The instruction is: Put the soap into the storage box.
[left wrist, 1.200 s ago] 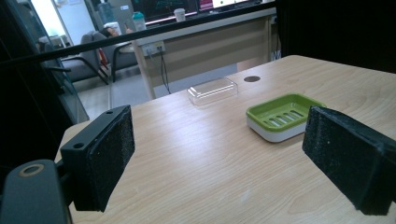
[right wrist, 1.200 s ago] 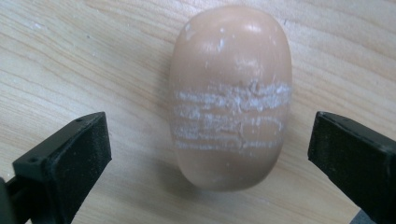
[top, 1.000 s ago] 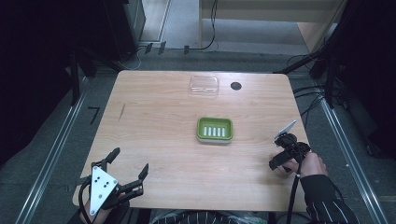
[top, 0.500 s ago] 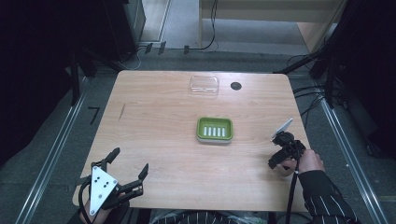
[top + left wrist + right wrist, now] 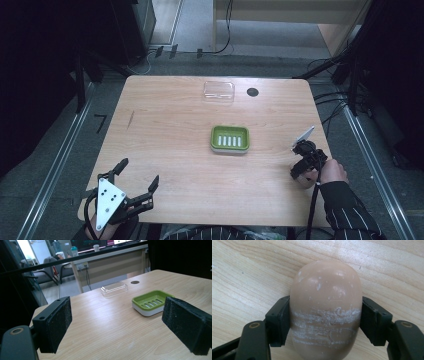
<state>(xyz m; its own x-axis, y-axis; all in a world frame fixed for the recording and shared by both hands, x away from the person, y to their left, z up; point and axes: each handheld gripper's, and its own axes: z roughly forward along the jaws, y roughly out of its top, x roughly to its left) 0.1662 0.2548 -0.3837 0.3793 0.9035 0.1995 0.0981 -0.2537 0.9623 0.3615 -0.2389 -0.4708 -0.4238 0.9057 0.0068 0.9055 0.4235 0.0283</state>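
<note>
Wooden worktop (image 5: 170,130): your right gripper (image 5: 324,322) jaws just closed on soap bar (image 5: 325,307) lying near right edge, ready for lifting toward green soap dish (image 5: 229,139). Left gripper (image 5: 134,186) idle, jaws wide, empty.

My left gripper (image 5: 137,186): black, grey three-cornered plate with dark dots | my right gripper (image 5: 303,161): black, pale plate, black cable trailing | jaw arms: brass-ringed screw holes, rough black pads (image 5: 60,322) | my right sleeve (image 5: 350,210): dark, thin white stripes
</note>
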